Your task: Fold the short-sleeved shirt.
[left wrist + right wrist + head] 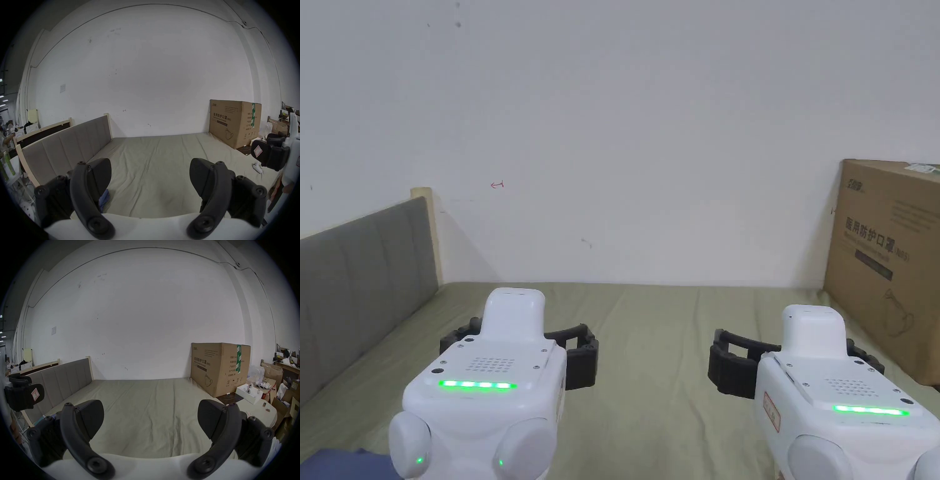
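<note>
Over the near part of the bed [650, 375], in the head view, the left gripper [519, 340] and right gripper [797, 359] hover apart, fingers spread and empty. A blue cloth [344, 464], seemingly the shirt, lies at the bed's near left corner. A closed cardboard box [887, 262] stands at the far right corner.

In the left gripper view, its fingers [101, 175] gape wide, the blue cloth just behind the left one.

In the right gripper view, its fingers [91, 417] gape wide over bare sheet; a white tray [248, 394] beside the box holds small items.
</note>
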